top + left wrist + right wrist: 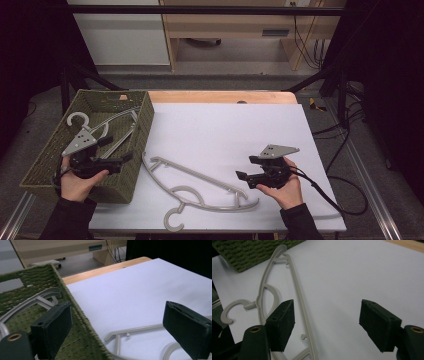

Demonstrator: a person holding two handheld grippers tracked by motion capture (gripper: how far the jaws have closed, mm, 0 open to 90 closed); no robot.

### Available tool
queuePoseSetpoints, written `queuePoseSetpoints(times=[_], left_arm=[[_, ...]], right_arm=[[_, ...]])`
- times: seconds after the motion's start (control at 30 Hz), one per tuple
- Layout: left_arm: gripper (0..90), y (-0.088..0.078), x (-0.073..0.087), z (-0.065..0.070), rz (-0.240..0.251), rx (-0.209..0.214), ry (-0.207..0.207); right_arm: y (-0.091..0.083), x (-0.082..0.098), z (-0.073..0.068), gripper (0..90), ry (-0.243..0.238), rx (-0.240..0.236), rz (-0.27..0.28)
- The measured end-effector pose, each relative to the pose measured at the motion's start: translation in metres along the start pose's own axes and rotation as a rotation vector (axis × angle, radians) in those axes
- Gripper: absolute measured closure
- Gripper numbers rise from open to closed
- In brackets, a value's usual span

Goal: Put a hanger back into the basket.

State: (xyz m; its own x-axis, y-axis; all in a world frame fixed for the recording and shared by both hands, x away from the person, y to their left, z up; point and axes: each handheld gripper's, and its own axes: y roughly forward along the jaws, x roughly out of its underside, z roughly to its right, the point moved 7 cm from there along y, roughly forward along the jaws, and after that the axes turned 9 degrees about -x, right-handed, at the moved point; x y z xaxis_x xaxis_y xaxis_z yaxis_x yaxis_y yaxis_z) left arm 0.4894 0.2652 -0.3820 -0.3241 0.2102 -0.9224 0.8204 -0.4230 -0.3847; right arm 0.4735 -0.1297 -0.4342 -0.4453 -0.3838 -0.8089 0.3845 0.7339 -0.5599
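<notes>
A grey plastic hanger [200, 192] lies flat on the white table sheet, hook toward the front edge. A second grey hanger [107, 122] rests inside the green woven basket [145, 120] at the left. My left gripper [119, 149] hovers over the basket's right wall, jaws open with nothing between them; in the left gripper view [118, 315] the basket rim [75, 307] runs between the jaws. My right gripper [245, 167] is open just right of the table hanger. Its own view [328, 312] has the hanger [298, 297] beside its left jaw, untouched.
The white sheet [225, 125] covers the table, with a wooden strip [220, 96] along the far edge. A black cable [330, 200] trails from the right gripper toward the table's right corner. Black frame rails stand beyond the table.
</notes>
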Motion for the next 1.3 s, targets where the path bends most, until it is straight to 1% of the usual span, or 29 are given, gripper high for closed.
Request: queuePoseSetpoints(times=[0.07,0.17,0.2,0.3,0.33,0.37,0.4,0.43,0.47,0.5,0.57,0.6,0.63,0.67,0.73,0.8,0.83,0.87,0.93,0.97,1.03,1.07,1.17,1.23,1.27,1.3], left_arm=[[8.2,0.001,0.004,0.006,0.001,0.014,0.002],[8.3,0.003,0.011,0.016,-0.004,0.034,0.019],[8.5,0.005,0.012,0.019,0.001,0.039,0.028],[8.7,0.009,0.015,0.024,-0.006,0.054,0.041],[8.7,0.010,0.016,0.025,-0.009,0.055,0.041],[8.7,0.011,0.016,0.025,-0.012,0.056,0.046],[8.7,0.011,0.017,0.025,-0.013,0.058,0.046],[8.8,0.011,0.017,0.025,-0.012,0.060,0.045],[8.7,0.010,0.017,0.025,-0.011,0.059,0.045],[8.8,0.010,0.016,0.025,-0.010,0.056,0.050],[8.9,0.009,0.016,0.026,-0.010,0.054,0.053],[8.9,0.009,0.016,0.026,-0.008,0.051,0.057],[9.0,0.009,0.016,0.026,-0.009,0.052,0.058],[9.0,0.009,0.015,0.027,-0.009,0.054,0.058],[9.1,0.009,0.015,0.028,-0.010,0.052,0.062],[9.1,0.009,0.015,0.029,-0.014,0.054,0.064],[9.1,0.009,0.015,0.029,-0.013,0.054,0.065],[9.2,0.009,0.015,0.029,-0.013,0.056,0.067],[9.2,0.008,0.015,0.030,-0.013,0.059,0.067],[9.3,0.008,0.015,0.030,-0.014,0.060,0.068],[9.4,0.008,0.016,0.029,-0.015,0.058,0.068],[9.5,0.008,0.016,0.029,-0.016,0.056,0.067],[9.6,0.007,0.015,0.029,-0.017,0.053,0.069],[9.7,0.007,0.015,0.030,-0.017,0.052,0.073],[9.8,0.007,0.015,0.030,-0.018,0.051,0.074],[9.9,0.007,0.015,0.030,-0.019,0.049,0.079]], right_arm=[[0.007,0.002,-0.002,28.7,-0.006,-0.003,-0.027],[0.020,0.004,-0.006,28.8,-0.007,-0.025,-0.050],[0.024,0.006,-0.007,29.2,-0.004,-0.027,-0.067],[0.035,0.009,-0.008,30.9,-0.013,-0.037,-0.101],[0.039,0.011,-0.010,32.0,-0.021,-0.045,-0.117],[0.042,0.010,-0.010,32.8,-0.025,-0.044,-0.119],[0.045,0.011,-0.012,34.5,-0.031,-0.055,-0.137],[0.048,0.010,-0.013,36.1,-0.031,-0.052,-0.141],[0.053,0.010,-0.014,38.9,-0.040,-0.059,-0.156],[0.055,0.010,-0.015,40.1,-0.033,-0.061,-0.167],[0.062,0.011,-0.015,42.2,-0.056,-0.067,-0.197],[0.067,0.012,-0.017,43.0,-0.054,-0.069,-0.206],[0.071,0.014,-0.018,44.4,-0.060,-0.081,-0.221],[0.074,0.015,-0.019,45.5,-0.054,-0.081,-0.233],[0.080,0.020,-0.020,47.5,-0.048,-0.097,-0.257],[0.085,0.024,-0.019,49.8,-0.049,-0.100,-0.281],[0.087,0.026,-0.020,50.5,-0.049,-0.108,-0.288],[0.090,0.027,-0.021,51.4,-0.035,-0.109,-0.290],[0.094,0.030,-0.021,54.6,-0.039,-0.113,-0.306],[0.096,0.030,-0.021,56.0,-0.036,-0.116,-0.303],[0.100,0.033,-0.022,58.3,-0.044,-0.120,-0.321],[0.102,0.035,-0.022,60.5,-0.049,-0.108,-0.337],[0.107,0.038,-0.021,66.6,-0.071,-0.074,-0.358],[0.107,0.037,-0.021,71.2,-0.063,-0.062,-0.351],[0.106,0.037,-0.020,74.5,-0.063,-0.046,-0.351],[0.105,0.037,-0.019,76.0,-0.069,-0.039,-0.358]])
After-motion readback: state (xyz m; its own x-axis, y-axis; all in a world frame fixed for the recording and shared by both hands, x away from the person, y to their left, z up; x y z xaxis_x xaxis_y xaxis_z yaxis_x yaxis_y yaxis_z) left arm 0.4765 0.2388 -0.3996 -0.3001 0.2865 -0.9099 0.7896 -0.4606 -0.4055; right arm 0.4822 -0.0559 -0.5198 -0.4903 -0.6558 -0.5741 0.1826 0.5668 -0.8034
